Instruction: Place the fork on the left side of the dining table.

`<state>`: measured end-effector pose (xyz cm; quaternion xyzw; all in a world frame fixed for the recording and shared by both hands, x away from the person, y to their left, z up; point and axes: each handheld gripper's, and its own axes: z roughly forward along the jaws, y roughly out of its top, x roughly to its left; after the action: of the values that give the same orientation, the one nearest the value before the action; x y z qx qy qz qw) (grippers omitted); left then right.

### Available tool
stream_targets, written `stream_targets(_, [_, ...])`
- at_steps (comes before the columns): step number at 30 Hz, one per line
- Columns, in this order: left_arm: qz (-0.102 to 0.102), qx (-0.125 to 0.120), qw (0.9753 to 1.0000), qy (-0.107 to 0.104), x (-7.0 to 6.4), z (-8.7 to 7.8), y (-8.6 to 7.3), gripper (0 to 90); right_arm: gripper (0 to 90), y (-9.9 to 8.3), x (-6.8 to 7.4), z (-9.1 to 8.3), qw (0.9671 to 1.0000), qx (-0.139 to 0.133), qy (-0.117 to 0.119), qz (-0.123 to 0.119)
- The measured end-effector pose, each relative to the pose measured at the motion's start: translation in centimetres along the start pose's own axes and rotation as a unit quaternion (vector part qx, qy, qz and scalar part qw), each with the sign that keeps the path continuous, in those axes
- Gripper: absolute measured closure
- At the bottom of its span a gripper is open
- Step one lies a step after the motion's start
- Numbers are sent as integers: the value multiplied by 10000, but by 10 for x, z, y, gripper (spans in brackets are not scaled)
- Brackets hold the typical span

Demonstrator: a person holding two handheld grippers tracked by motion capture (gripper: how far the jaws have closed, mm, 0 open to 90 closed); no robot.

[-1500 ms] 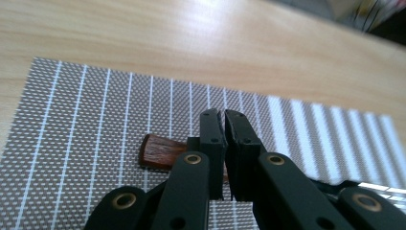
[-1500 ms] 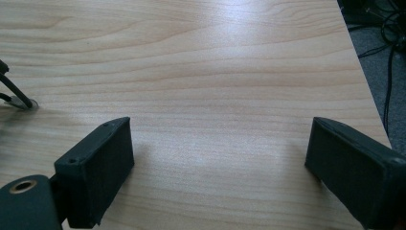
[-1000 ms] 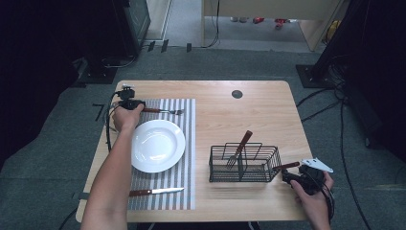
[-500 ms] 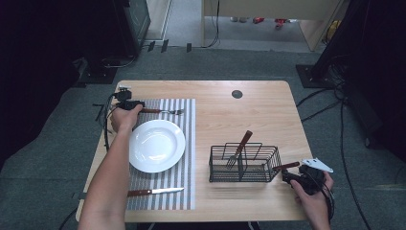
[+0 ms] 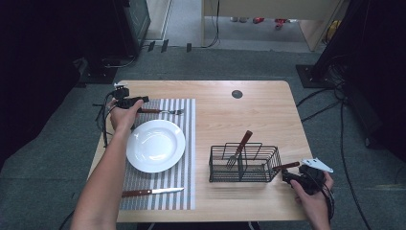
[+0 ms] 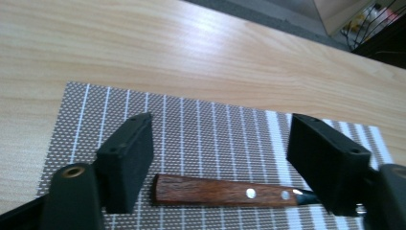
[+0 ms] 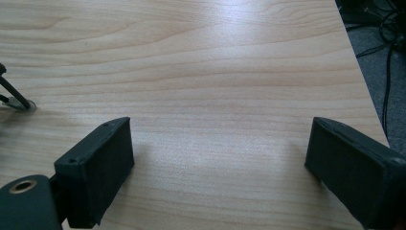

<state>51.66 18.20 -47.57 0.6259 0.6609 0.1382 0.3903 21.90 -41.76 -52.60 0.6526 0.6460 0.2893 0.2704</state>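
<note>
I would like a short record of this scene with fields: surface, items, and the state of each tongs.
surface: wooden table with striped placemat
plate: white plate on the placemat
knife: knife on the placemat, near the person
fork: fork beyond the plate, wooden handle between the open left tongs
basket: wire basket holding cutlery
right tongs: right tongs open over bare table
</note>
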Motion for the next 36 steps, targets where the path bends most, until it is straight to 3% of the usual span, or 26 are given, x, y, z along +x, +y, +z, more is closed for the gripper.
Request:
stream_targets(3, [27,-54,10000,60,-4,-4,-1,194,87,0,0,0,10000,1,0,-1])
stream_targets(8, [-268,-130,9995,50,-10,-19,-2,175,87,0,0,0,10000,-1,-1,-1])
stream_targets(11, [-148,-163,9997,141,-11,-27,0,170,87,0,0,0,10000,0,0,0])
stream_targets(14, [-128,-332,9993,90,-16,-41,0,170,87,0,0,0,10000,-1,0,-2])
stream_targets(17, [-46,-371,9993,50,-19,-49,0,170,87,0,0,0,10000,0,-1,1])
stream_targets(18, [111,-394,9991,91,-23,-55,-1,169,87,0,0,0,10000,-1,-1,0])
stream_targets(19, [111,-394,9991,91,-23,-55,-1,170,87,0,0,0,10000,0,0,0])
stream_targets(20, [284,-426,9986,133,-27,-62,-4,170,87,0,0,0,10000,-1,0,0])
stream_targets(22, [385,-441,9982,100,-32,-68,-7,169,87,0,0,0,10000,0,0,-2])
stream_targets(30, [663,-459,9966,-178,-41,-99,-23,170,87,0,0,0,10000,0,0,-1])
stream_targets(36, [877,-492,9948,-184,-41,-116,-36,170,87,0,0,0,10000,-1,0,0])
